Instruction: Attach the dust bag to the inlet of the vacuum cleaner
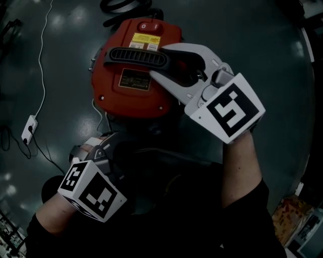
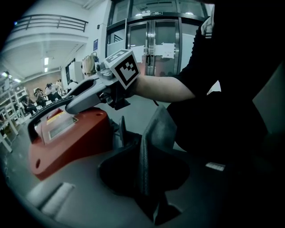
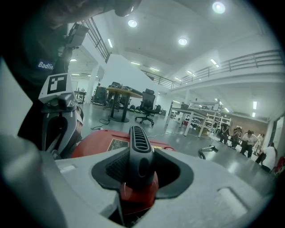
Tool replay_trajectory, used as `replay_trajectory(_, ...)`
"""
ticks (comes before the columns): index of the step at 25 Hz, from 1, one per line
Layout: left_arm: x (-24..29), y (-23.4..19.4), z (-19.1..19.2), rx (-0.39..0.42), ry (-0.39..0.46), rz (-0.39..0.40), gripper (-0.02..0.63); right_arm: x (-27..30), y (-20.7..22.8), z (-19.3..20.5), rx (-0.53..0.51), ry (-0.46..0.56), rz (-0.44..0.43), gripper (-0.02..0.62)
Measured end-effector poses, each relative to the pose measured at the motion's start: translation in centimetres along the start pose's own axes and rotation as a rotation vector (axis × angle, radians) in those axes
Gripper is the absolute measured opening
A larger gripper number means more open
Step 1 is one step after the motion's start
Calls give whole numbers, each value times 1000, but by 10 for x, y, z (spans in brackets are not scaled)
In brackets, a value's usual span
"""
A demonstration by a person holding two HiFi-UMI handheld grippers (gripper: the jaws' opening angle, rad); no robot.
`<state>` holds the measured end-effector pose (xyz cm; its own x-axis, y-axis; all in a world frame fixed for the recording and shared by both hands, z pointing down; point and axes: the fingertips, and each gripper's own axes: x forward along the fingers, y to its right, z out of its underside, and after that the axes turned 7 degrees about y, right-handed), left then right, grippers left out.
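The red vacuum cleaner (image 1: 133, 85) stands on the dark floor, its black ribbed handle (image 1: 132, 56) across the top. My right gripper (image 1: 157, 61) is shut on the handle's right end; the right gripper view shows the handle (image 3: 140, 153) clamped between the jaws above the red body (image 3: 100, 144). My left gripper (image 1: 103, 146) sits low beside the vacuum's near side. In the left gripper view a fold of dark grey dust bag (image 2: 151, 142) is pinched in the gripper (image 2: 143, 178), next to the vacuum (image 2: 71, 138). The inlet is hidden.
A white power strip (image 1: 29, 128) with its cord lies on the floor at the left. A black hose (image 1: 126, 6) coils behind the vacuum. Boxes (image 1: 290, 214) sit at the lower right. Desks, chairs and people (image 3: 247, 142) stand far off in the hall.
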<state>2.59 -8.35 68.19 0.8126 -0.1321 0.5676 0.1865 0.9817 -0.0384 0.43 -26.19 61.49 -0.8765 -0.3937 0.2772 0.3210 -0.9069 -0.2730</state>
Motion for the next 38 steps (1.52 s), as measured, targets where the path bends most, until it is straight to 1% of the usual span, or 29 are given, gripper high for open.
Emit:
replay_trajectory(3, -1, -3, 2, -22, 9, 6, 86, 1, 0, 1, 5, -9, 5, 152)
replay_trajectory(8, 4, -4, 4, -33, -47, 39, 101, 1, 0, 0, 1, -15, 6, 152)
replay_trajectory(10, 3, -5, 4, -32, -50, 25, 103, 1, 0, 1, 0, -17, 6, 152)
replay_trajectory(11, 2, -7, 4, -26, -49, 8, 114, 1, -1, 1, 1, -15, 7, 152)
replay_trajectory(12, 0, -9, 4, -20, -51, -8, 164, 1, -1, 0, 2, -12, 8, 152)
replay_trajectory(14, -3, -13, 9, -14, -66, -16, 291, 0, 0, -1, 1, -6, 8, 152)
replay_trajectory(19, -4, -3, 11, -8, -80, 39, 347, 1, 0, -1, -2, 2, 11, 152)
replay_trajectory(22, -7, 4, 6, -16, -62, 78, 357, 1, 0, -1, -2, 2, 19, 153)
replay_trajectory(24, -12, 7, -1, -25, -43, 89, 364, 0, -1, -2, -2, 3, 32, 155)
replay_trajectory(28, -31, 0, -19, -54, -13, 67, 364, -9, 1, -4, 2, -13, 72, 161)
replay_trajectory(30, -42, -5, -27, -73, -9, 49, 364, -20, 2, -5, -3, -48, 96, 160)
replay_trajectory(31, -48, -7, -32, -85, -6, 39, 364, -26, 3, -7, 13, -61, 116, 160)
replay_trajectory(33, -61, -11, -43, -107, 15, 4, 362, -37, 8, -19, 97, -39, 182, 160)
replay_trajectory(35, -76, -15, -59, -121, 62, -39, 351, -49, 15, -44, 174, 14, 248, 160)
replay_trajectory(38, -106, -14, -88, -147, 122, -93, 325, -75, 13, -88, 223, 42, 293, 158)
